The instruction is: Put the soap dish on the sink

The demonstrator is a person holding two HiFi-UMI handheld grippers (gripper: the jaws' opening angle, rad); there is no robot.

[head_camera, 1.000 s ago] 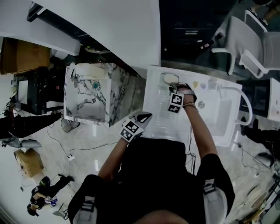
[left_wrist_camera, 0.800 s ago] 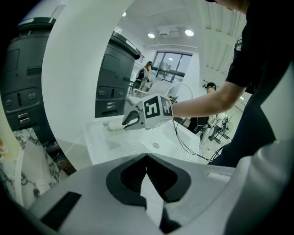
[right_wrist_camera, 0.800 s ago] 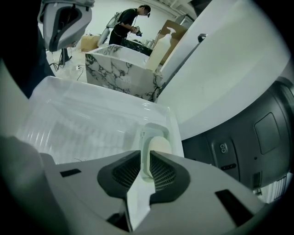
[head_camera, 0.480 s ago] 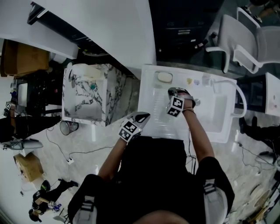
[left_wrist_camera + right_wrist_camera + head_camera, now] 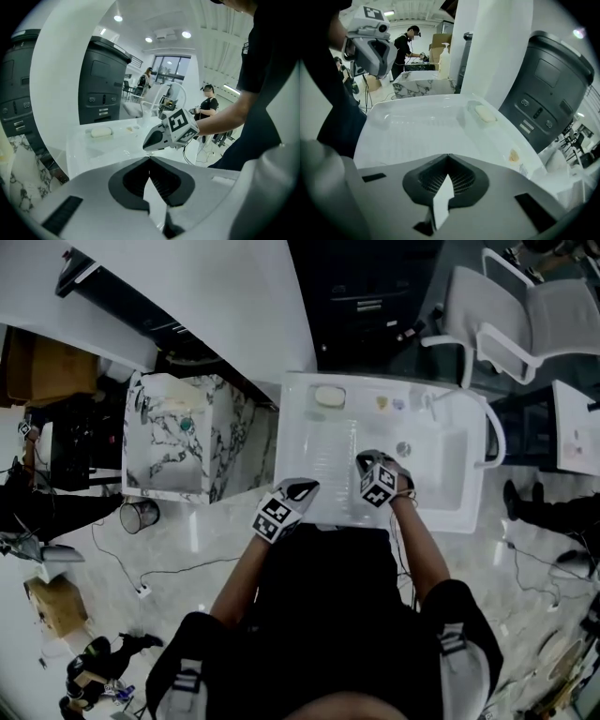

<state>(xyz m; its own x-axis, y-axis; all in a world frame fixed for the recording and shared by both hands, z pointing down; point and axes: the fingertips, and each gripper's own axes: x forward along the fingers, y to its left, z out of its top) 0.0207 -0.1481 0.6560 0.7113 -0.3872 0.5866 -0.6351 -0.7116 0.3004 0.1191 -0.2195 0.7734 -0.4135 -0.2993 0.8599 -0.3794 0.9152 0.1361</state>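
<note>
The soap dish (image 5: 329, 396), an oval cream piece, rests on the back left corner of the white sink unit (image 5: 309, 493). It also shows in the left gripper view (image 5: 101, 132) and the right gripper view (image 5: 485, 114), with nothing touching it. My right gripper (image 5: 364, 459) hovers over the ribbed drainboard near the front edge, well short of the dish, jaws shut and empty. My left gripper (image 5: 306, 489) hangs at the sink's front left edge, also shut with nothing in it. Each gripper sees the other: the right gripper (image 5: 146, 143), the left gripper (image 5: 377, 69).
The basin (image 5: 441, 465) lies to the right with a curved tap (image 5: 494, 439). Small items (image 5: 389, 403) sit on the back ledge. A marble-patterned cabinet (image 5: 178, 437) stands left, a bin (image 5: 138, 516) on the floor, white chairs (image 5: 525, 306) behind, and a dark machine (image 5: 543, 89).
My right gripper has let go of the soap dish at the back left of the sink and drawn back toward the front edge. The dish stays put; the left gripper has barely moved.
</note>
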